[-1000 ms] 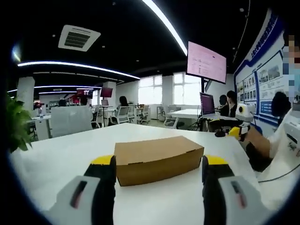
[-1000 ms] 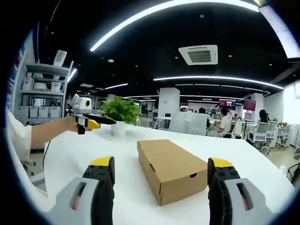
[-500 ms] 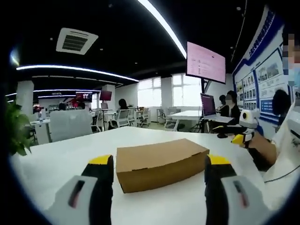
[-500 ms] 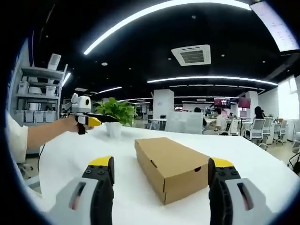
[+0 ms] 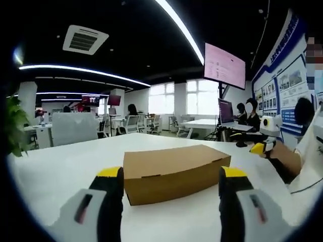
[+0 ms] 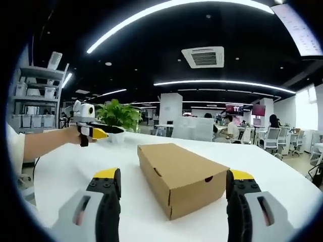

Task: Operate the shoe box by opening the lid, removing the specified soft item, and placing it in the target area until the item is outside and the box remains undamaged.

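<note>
A closed brown cardboard shoe box (image 5: 174,171) lies on the white table (image 5: 55,171), lid down, its long side toward the left gripper view. My left gripper (image 5: 171,175) is open, its yellow-tipped jaws spread wide just short of the box with nothing between them. In the right gripper view the shoe box (image 6: 181,174) shows its short end with a finger notch. My right gripper (image 6: 174,177) is open too, and near that end. A hand holds the left gripper (image 6: 93,131) off to the left, and the right gripper (image 5: 262,146) shows at the right.
A potted plant (image 6: 118,116) stands on the table (image 6: 60,171) beyond the box. Shelves with bins (image 6: 35,101) are at the far left. A wall screen (image 5: 224,65), desks, chairs and seated people fill the office behind.
Both views have shifted slightly and the box looks a little nearer in each. The box itself stays put with its lid shut. Both grippers stay open.
</note>
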Available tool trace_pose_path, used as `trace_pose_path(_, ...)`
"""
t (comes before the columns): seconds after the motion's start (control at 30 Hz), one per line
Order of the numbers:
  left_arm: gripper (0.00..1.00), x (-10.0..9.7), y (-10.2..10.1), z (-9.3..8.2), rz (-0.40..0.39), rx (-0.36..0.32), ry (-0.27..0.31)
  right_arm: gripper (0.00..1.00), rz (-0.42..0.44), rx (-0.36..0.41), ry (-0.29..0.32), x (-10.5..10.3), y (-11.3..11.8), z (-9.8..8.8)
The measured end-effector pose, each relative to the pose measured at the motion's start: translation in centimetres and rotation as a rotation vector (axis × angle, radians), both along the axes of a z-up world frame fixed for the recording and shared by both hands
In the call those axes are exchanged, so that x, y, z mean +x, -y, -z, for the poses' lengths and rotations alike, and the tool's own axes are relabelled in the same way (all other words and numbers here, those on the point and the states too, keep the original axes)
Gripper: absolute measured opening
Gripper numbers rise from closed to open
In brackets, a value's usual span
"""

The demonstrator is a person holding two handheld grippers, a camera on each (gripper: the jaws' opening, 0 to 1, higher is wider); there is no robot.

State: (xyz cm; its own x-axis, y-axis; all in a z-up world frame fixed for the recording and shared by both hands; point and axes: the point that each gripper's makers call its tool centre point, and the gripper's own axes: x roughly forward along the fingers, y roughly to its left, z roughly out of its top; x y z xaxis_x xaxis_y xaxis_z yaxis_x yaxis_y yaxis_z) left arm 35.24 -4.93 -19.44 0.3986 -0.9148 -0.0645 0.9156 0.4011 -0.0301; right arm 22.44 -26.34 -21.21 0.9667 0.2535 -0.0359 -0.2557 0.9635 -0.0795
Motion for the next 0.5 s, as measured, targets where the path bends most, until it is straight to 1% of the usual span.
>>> trace_pose_path(0.03,0.82,0.1,0.0,0.0,-0.004,-0.006,-0.005,0.89,0.003,-0.001,-0.011,0.0,0.0,0.1)
trace_pose_path(0.1,0.82,0.1,0.0,0.1,-0.002,-0.009,-0.008,0.88,-0.001,-0.001,-0.007,0.1,-0.1,0.0)
trace_pose_path(0.23,0.83,0.4,-0.2,0.6,-0.012,0.022,0.005,0.87,0.001,-0.004,-0.001,0.2,-0.2,-0.3)
trace_pose_path(0.33,0.84,0.9,-0.5,0.6,-0.021,0.032,0.01,0.86,0.002,0.004,-0.022,0.3,-0.3,0.0)
trace_pose_path(0.4,0.84,1.3,-0.6,0.4,-0.02,0.026,0.008,0.83,-0.004,0.013,-0.038,0.4,-0.4,0.3)
trace_pose_path(0.47,0.83,1.7,-0.6,0.2,-0.014,0.029,0.014,0.84,-0.003,0.018,-0.038,0.5,-0.4,0.4)
trace_pose_path(0.5,0.8,1.9,-0.6,0.1,0.0,0.044,0.016,0.85,0.001,0.012,-0.044,0.6,-0.5,0.5)
